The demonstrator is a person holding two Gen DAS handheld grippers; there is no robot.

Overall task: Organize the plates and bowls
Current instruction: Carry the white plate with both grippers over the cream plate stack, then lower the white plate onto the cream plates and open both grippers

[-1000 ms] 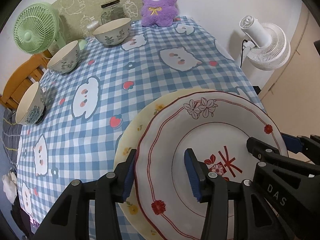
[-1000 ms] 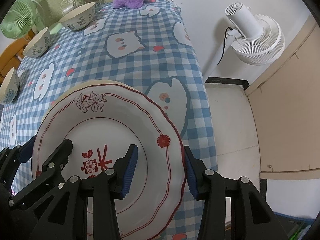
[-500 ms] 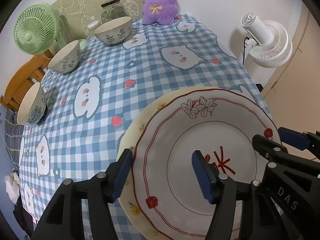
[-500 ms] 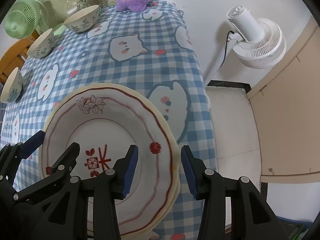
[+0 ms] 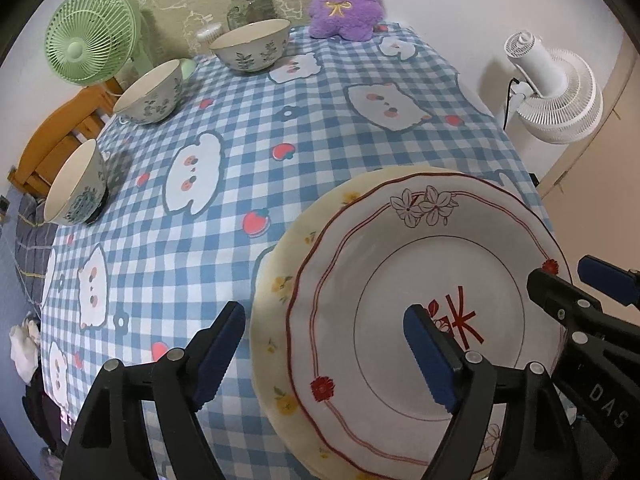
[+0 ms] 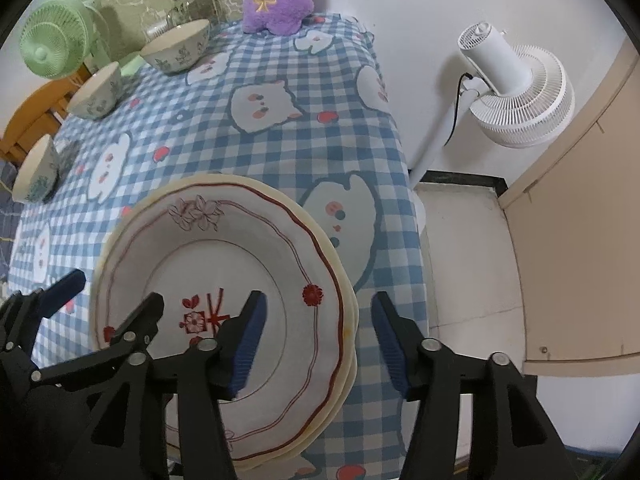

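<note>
A white plate (image 5: 420,248) with a red rim line lies stacked on a cream plate (image 5: 276,280) with yellow flowers, at the table's near right corner. My left gripper (image 5: 324,344) straddles the stack's left rim; its jaws are opening and the pads stand clear of the rim. My right gripper (image 6: 320,328) straddles the right rim of the white plate (image 6: 224,248), jaws also opening, pads off it. The cream plate (image 6: 240,179) peeks out underneath. Three floral bowls (image 5: 252,44) (image 5: 150,92) (image 5: 76,188) stand along the far left side.
A purple plush (image 5: 344,0) and a glass jar (image 5: 250,4) sit at the table's far end. A green fan (image 5: 90,34) and a wooden chair (image 5: 60,128) are at the left. A white fan (image 6: 516,92) stands on the floor past the table's right edge.
Both grippers' jaws have spread apart and released the white plate's rim. The plate has settled flat onto the cream plate. The hands have hardly shifted.
</note>
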